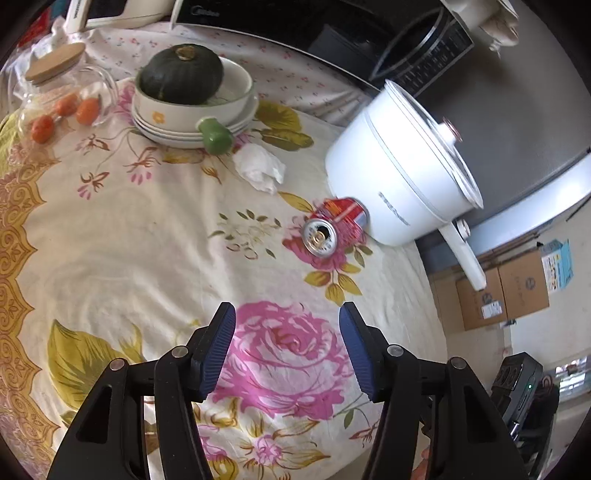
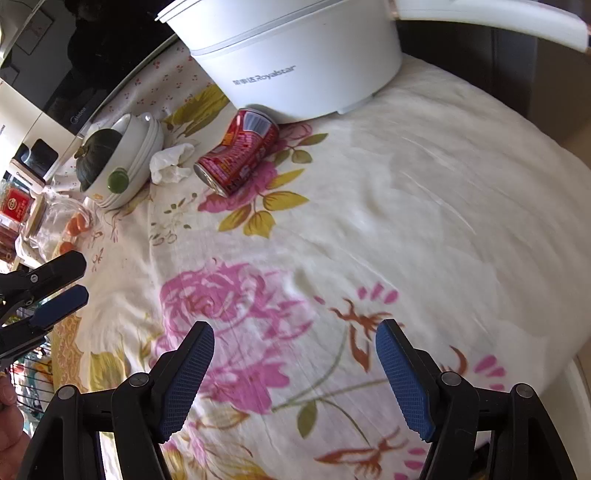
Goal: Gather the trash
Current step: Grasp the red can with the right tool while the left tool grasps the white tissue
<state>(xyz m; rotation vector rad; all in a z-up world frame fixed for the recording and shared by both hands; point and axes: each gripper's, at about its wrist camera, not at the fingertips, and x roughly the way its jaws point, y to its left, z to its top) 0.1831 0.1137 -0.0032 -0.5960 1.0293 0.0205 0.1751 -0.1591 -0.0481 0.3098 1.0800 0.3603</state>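
A red drink can lies on its side on the flowered tablecloth, its open top toward me, right against the white electric pot. A crumpled white tissue rests a little left of the can, near the stacked bowls. My left gripper hangs open over the pink rose print, well short of both, nothing between its blue pads. In the right wrist view the can and tissue lie far ahead; my right gripper is open and empty. The left gripper shows at that view's left edge.
Stacked bowls hold a dark green squash. A glass jar with a wooden lid and small orange fruits stand at the far left. A microwave lines the back. Cardboard boxes sit on the floor beyond the right table edge.
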